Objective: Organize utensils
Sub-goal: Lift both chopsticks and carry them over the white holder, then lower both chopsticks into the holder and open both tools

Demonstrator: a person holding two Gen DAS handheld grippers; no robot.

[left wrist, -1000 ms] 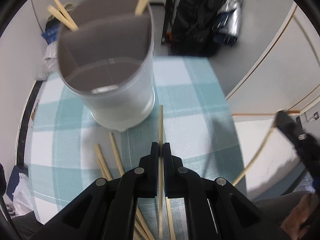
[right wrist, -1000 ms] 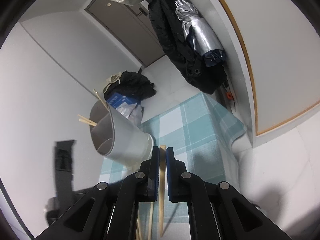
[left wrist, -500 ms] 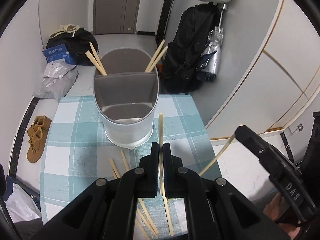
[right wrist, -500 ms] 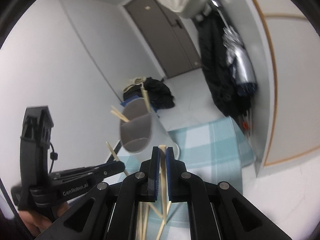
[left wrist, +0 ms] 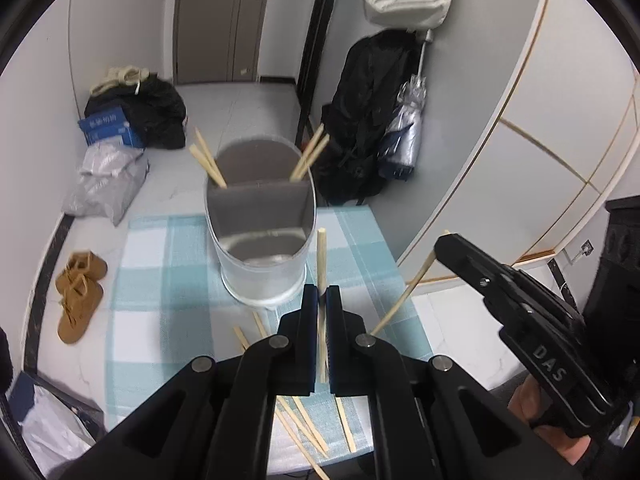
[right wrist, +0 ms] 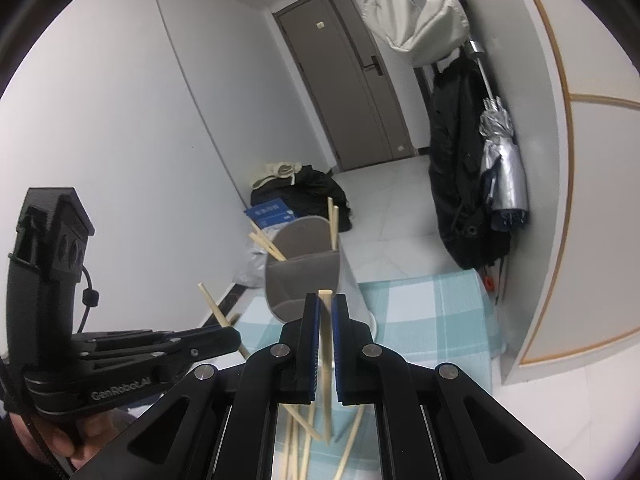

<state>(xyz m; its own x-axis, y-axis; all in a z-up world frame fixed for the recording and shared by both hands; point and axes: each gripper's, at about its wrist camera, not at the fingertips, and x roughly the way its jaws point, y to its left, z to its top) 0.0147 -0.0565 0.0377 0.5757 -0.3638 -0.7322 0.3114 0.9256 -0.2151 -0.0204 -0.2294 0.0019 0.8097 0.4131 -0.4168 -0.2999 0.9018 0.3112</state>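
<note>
Your left gripper has its fingers pinched tight on one pale wooden chopstick, whose free end rises past the fingertips toward the near rim of the white cylindrical utensil holder with grey inner dividers. Your right gripper is likewise clamped on a second pale wooden chopstick, held upright between the blue-padded fingers; from the left wrist camera that stick slants down and to the left from the black tip. Both grippers sit above the teal-and-white checked tabletop, clear of it.

The holder stands toward the far side of the tabletop. Its far compartment holds two pairs of chopsticks, one leaning left, one leaning right. The near compartments look empty of sticks.

Loose chopsticks lie scattered on the near part of the tabletop, below your left gripper, crossing one another.

On the floor to the left, a pair of brown shoes.
</note>
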